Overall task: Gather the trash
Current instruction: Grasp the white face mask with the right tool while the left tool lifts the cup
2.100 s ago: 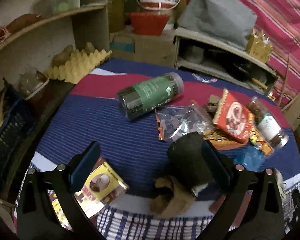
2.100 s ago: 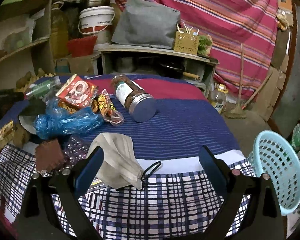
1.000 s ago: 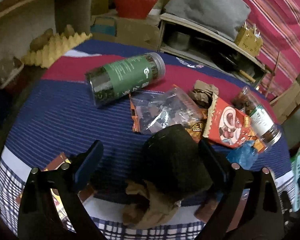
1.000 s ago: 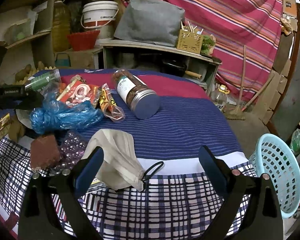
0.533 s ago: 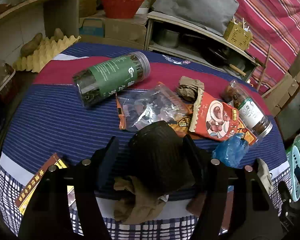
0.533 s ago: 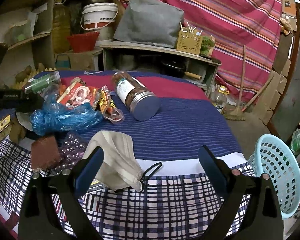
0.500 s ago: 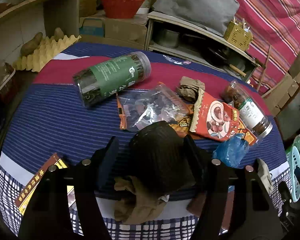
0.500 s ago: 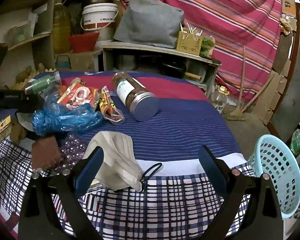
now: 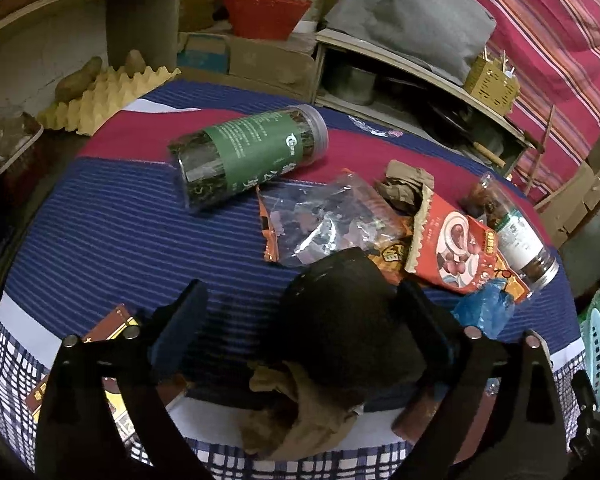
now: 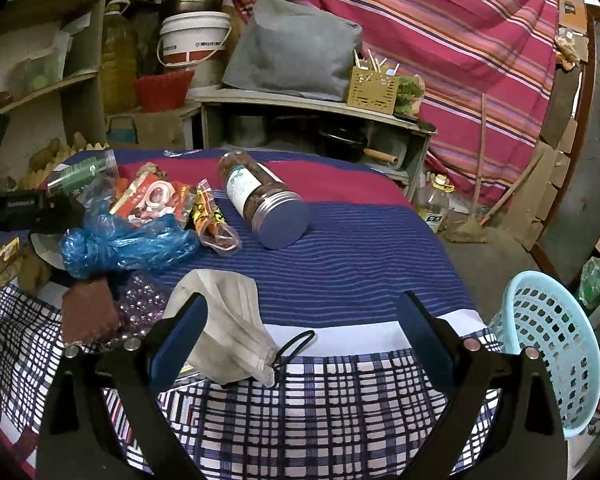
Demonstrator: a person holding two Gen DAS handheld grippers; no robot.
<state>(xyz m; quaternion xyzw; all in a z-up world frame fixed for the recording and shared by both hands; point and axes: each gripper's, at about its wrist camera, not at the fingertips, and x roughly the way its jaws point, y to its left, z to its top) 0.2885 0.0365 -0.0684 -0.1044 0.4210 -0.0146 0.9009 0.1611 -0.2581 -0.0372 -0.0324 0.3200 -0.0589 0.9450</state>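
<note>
**Between your left jaws: the black cup**

Between the wide-spread fingers of your left gripper (image 9: 296, 320) sits the black cup (image 9: 348, 320), nothing yet clamped, its long axis running away from you. Your right gripper (image 10: 300, 324), open and empty, hovers farther off beside the face mask (image 10: 228, 324).

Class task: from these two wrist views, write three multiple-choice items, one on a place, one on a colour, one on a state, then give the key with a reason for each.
1. Where is the basket?
A. beside the table's right edge
B. on the shelf
C. under the mask

2. What colour is the label on the tea jar?
A. yellow
B. green
C. white

3. How are the right tongs?
A. shut on the mask
B. shut on a jar
C. open

Key: 1 A, it stands past the cloth's edge; 2 B, a green band wraps it; 3 C, both fingers stand wide apart above the face mask.
</note>
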